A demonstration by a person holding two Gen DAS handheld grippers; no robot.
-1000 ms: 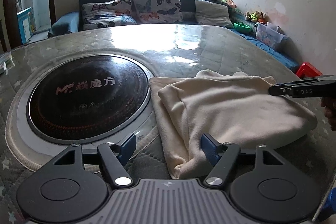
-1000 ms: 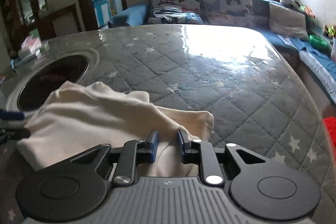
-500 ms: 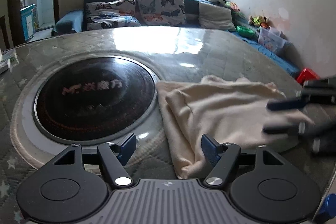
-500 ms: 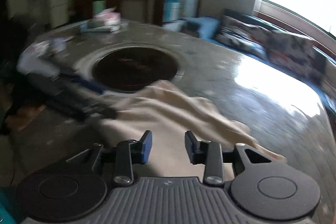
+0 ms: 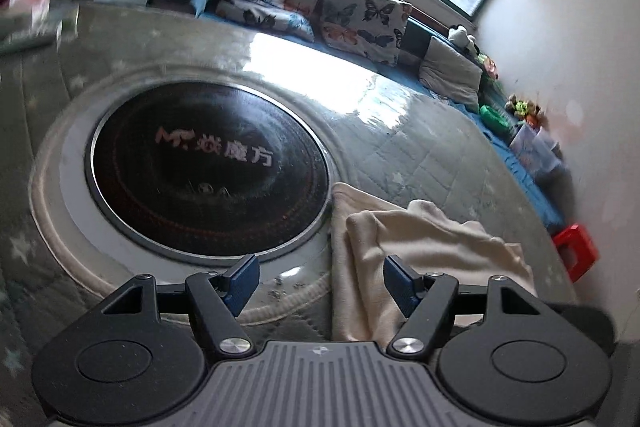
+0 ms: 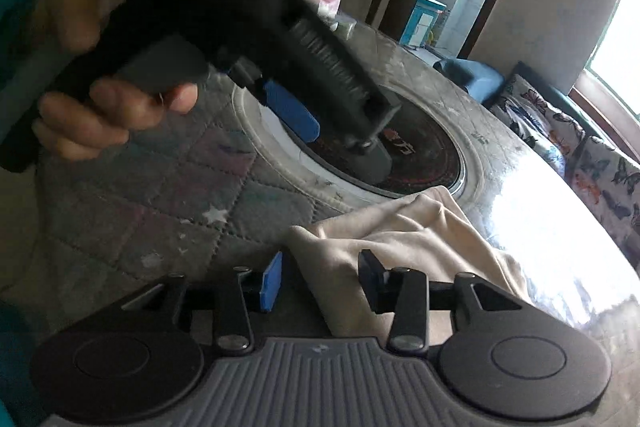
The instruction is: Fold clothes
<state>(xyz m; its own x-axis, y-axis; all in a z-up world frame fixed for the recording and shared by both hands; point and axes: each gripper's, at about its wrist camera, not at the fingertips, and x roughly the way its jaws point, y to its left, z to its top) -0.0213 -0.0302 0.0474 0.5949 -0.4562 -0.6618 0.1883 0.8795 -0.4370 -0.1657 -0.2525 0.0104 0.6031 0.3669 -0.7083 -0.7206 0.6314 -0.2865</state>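
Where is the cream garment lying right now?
In both wrist views the cream garment lies on the quilted table, just right of the round black cooktop.

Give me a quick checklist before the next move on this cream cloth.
1. Left gripper open: ok, fingers wide apart.
2. Right gripper open: ok, holding nothing.
3. Cream cloth resting on the quilted table, released: ok.
4. Cloth folded neatly: not ok, layers lie bunched and uneven.
5. Cloth clear of the round black cooktop: cannot tell, its edge lies right at the rim.
6. Grippers apart: not ok, the left one crosses close in the right wrist view.
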